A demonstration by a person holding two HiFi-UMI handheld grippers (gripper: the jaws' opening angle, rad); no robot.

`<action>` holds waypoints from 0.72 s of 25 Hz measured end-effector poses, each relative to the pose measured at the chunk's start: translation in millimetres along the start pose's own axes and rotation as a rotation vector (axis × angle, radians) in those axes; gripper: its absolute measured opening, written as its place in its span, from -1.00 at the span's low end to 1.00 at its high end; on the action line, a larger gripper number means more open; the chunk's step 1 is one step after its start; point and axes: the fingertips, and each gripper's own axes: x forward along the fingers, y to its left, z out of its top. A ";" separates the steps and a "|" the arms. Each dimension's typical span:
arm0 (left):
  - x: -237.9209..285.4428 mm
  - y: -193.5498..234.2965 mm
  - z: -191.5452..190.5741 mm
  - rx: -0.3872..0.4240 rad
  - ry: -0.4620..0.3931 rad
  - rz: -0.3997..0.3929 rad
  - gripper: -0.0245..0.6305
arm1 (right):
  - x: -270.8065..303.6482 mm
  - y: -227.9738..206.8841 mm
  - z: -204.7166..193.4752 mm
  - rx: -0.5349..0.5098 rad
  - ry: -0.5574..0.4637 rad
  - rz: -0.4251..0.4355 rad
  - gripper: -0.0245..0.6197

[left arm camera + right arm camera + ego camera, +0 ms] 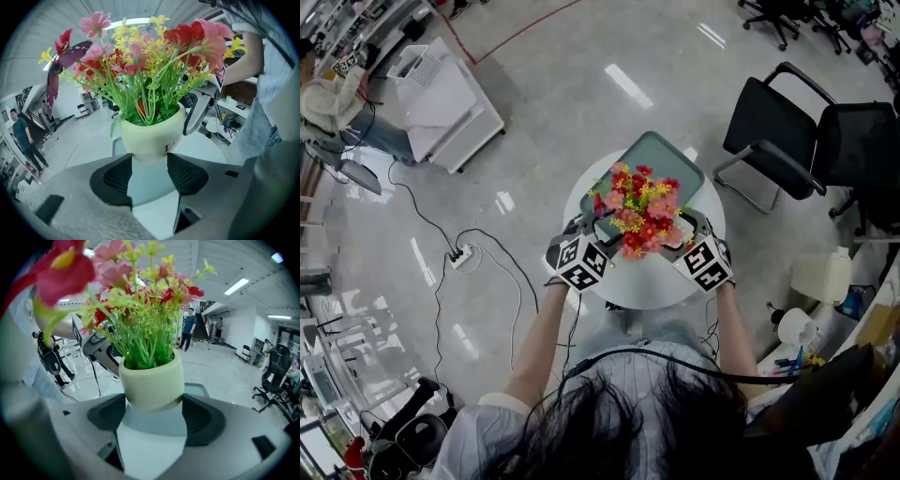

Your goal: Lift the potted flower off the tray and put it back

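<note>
Head view: potted flower betw. left gripper & right gripper, over green tray. Left gripper view: jaws clamp its cream base; red lettering, pink/red/yellow blooms. Right gripper view: jaws pinch same base, opp. side.

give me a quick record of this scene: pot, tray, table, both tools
object: potted flower, cream pot, red, pink and yellow blooms
left tool: jaws shut on the pot's base
right tool: jaws shut on the base, opposite side
tray: grey-green, on the table
table: round, white
pot lifted or resting: cannot tell
</note>
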 end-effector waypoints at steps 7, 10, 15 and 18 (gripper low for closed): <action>-28.9 -15.7 -7.2 0.021 0.000 0.007 -0.22 | -9.9 32.5 10.5 0.000 -0.011 -0.023 0.21; -42.2 -23.8 -12.1 0.030 0.004 0.014 -0.22 | -13.0 49.6 11.6 0.012 -0.013 -0.028 0.21; -63.4 -38.5 -22.7 0.044 0.003 0.014 -0.22 | -19.3 76.7 18.1 0.004 -0.019 -0.052 0.21; -76.0 -47.3 -29.9 0.054 0.001 0.012 -0.22 | -21.7 94.8 19.8 0.012 -0.021 -0.066 0.21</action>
